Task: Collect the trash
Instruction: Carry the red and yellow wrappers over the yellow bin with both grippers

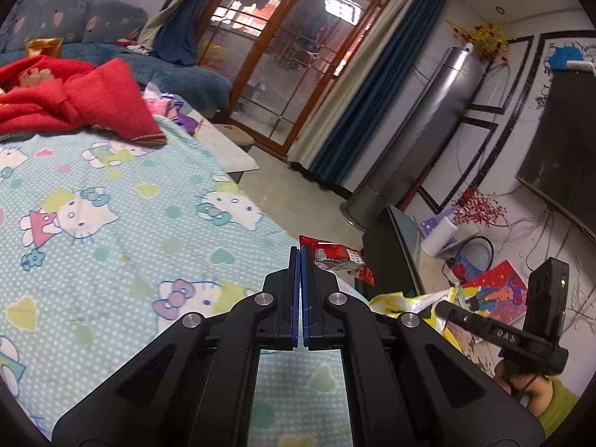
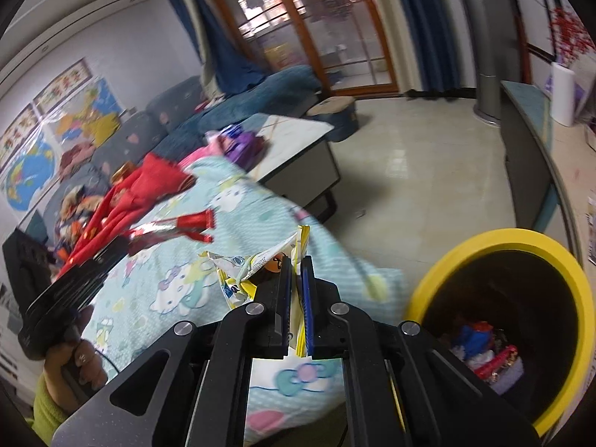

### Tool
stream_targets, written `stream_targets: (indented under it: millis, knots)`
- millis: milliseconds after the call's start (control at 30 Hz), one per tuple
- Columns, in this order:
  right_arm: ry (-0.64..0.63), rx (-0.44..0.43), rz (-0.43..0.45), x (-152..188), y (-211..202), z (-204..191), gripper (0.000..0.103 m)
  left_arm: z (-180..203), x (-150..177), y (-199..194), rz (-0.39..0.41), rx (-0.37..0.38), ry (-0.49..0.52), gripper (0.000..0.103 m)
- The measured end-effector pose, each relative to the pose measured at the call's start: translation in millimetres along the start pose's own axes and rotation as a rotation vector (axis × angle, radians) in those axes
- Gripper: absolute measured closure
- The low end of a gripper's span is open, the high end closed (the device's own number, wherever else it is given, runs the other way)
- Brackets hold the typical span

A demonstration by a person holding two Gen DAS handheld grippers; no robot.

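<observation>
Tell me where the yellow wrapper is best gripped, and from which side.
Probably as now: by a flat edge, the yellow wrapper taken edge-on. The right gripper has its jaws shut on a thin flap while the crumpled body hangs out left, clear of the yellow-rimmed bin.

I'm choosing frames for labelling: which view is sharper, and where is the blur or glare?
Left wrist view: sharp, fisheye-bent; the lamp's glare sits on the glass door; red wrapper crisp. Right wrist view: motion-smeared, red wrapper and yellow bin blurred; yellow wrapper fairly clear.
</observation>
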State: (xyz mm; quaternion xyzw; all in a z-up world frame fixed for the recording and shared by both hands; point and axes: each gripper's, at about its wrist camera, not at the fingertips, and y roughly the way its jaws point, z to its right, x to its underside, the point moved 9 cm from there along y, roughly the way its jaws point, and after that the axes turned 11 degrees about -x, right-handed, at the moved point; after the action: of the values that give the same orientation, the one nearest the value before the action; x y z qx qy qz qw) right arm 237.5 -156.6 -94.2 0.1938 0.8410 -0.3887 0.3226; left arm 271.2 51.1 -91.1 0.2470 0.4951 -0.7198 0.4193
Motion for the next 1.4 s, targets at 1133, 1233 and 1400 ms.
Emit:
stream_targets:
  millis: [1133,1233,1400]
  knots:
    - [0.149,0.246,0.187,7,-113,116,0.097,116,44,-4,-0.034,0.135,0.244,0.103]
    - [0.147,0.261,0.194,7,-118,122,0.097,126,50,-3,-0.04,0.142,0.268,0.103]
    - [0.141,0.281,0.196,9,-123,129,0.097,143,63,-3,-0.051,0.155,0.317,0.103]
